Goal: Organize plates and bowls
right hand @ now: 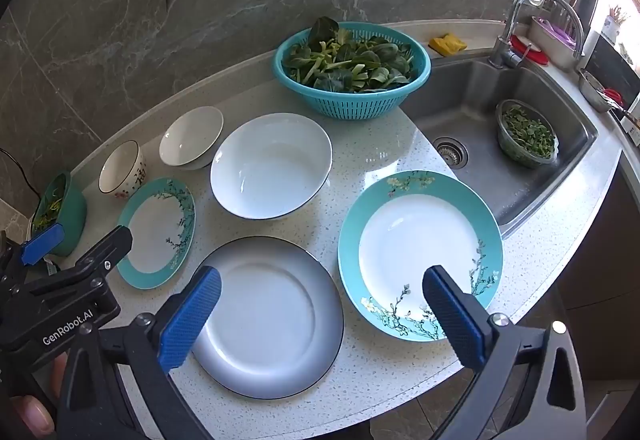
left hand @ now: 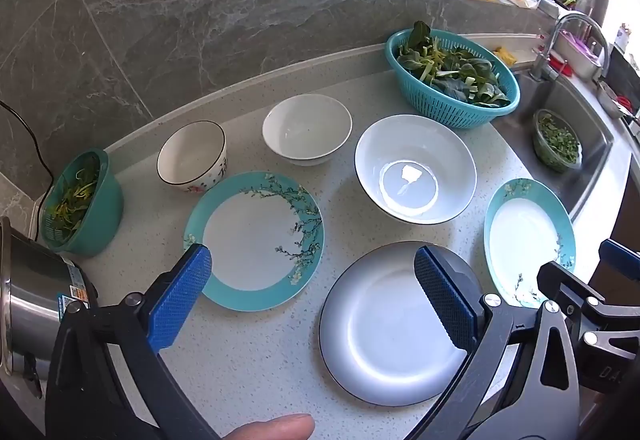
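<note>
Glazed ceramic, stiff, slick, breakable | left gripper (left hand: 312, 296) and right gripper (right hand: 322, 314) both spread wide, empty | pinch grey plate (right hand: 268, 316) at its rim, you'll slip elsewhere

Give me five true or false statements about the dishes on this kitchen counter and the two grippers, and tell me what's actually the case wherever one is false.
1. Both the left gripper and the right gripper are open and hold nothing. True.
2. The teal colander holds leafy greens. True.
3. The large white bowl is stacked on the grey-rimmed plate. False: it stands on the counter behind the plate, apart from it.
4. There are two teal-rimmed floral plates, one near the sink, one further left. True.
5. The sink is empty. False: a clear bowl of greens sits in it.
</note>
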{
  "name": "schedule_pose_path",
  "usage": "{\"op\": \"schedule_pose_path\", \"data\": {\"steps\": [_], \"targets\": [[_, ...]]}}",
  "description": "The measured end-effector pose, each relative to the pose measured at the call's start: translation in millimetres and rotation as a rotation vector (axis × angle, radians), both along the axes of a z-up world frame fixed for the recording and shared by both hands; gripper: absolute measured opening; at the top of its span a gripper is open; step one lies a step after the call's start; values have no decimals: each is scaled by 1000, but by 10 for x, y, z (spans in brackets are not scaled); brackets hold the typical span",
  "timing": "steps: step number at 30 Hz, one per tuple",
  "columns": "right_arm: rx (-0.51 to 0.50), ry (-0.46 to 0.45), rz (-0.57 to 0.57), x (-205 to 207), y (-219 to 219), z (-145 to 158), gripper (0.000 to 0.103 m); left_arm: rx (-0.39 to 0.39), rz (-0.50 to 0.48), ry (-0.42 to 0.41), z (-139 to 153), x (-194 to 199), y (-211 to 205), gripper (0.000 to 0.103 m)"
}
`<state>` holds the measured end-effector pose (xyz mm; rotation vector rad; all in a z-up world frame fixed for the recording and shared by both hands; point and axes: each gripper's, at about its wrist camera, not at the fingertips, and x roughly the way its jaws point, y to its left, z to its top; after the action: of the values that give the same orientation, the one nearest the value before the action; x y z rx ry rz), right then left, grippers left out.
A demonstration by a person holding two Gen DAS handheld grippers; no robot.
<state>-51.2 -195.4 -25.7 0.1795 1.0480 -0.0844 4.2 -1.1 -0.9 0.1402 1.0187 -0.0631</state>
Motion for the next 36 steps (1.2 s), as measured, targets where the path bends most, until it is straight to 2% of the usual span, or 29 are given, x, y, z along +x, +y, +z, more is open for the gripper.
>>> {"op": "schedule_pose_path", "data": {"steps": [12,36], "targets": [[-1,1,-2,-1,9,-14,103,3,-3,4,-100,-53,-23,103],[-1,2,-2,4,9,-19,103,4,-4,12,-102,-34,-38,103]]}}
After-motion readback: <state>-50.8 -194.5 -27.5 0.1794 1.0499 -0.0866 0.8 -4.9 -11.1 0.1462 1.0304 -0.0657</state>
